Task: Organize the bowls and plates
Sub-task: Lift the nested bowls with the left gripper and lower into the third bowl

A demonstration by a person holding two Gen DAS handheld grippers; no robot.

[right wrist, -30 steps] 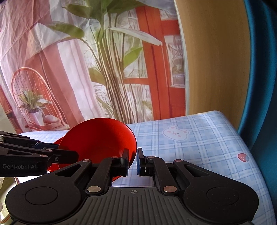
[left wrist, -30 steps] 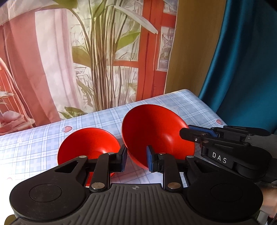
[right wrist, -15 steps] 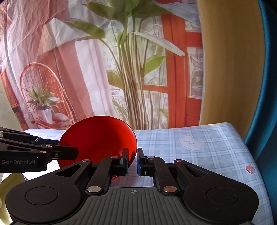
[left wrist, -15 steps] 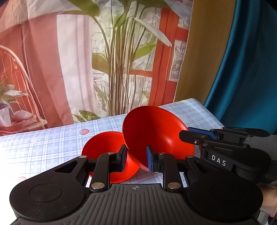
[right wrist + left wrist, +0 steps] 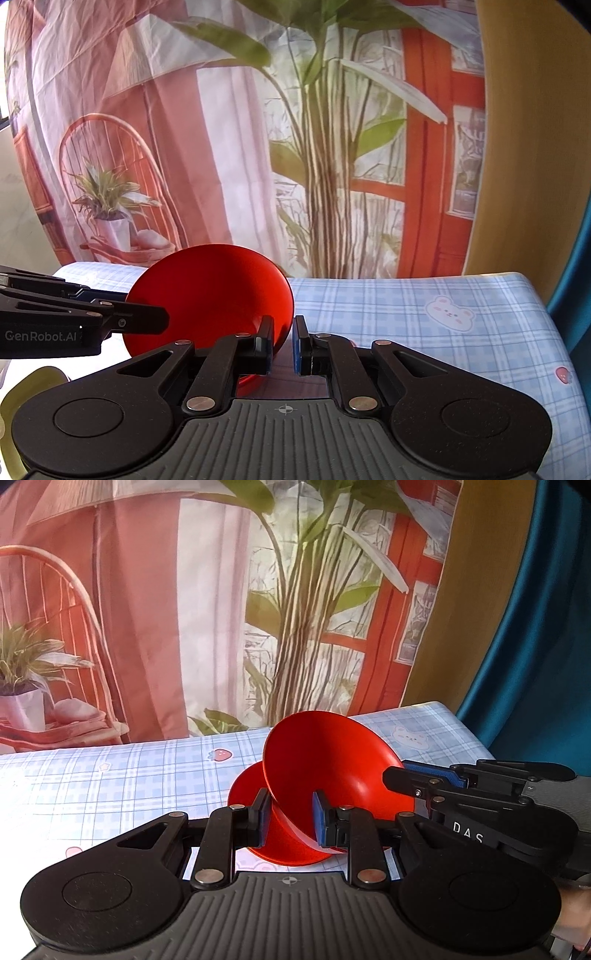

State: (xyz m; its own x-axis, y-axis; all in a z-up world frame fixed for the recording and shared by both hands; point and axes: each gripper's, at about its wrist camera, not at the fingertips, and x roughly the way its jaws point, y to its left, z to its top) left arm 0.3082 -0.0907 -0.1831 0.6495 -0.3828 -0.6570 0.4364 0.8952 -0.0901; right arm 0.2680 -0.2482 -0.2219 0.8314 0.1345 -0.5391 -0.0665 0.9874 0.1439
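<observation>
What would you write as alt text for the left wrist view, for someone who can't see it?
Two black hand-held grippers, the left gripper in front and the right gripper entering from the right, each clamp the rim of a tilted red bowl. A second red bowl lies behind it on a blue checked tablecloth, before a printed plant backdrop.

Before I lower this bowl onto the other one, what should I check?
1. Left gripper clamped on the held red bowl rim: ok.
2. Right gripper clamped on the opposite rim: ok.
3. Held red bowl level: not ok, steeply tilted.
4. Second red bowl resting on the tablecloth: ok.
5. Gap between the two bowls: cannot tell, they overlap in both views.
</observation>
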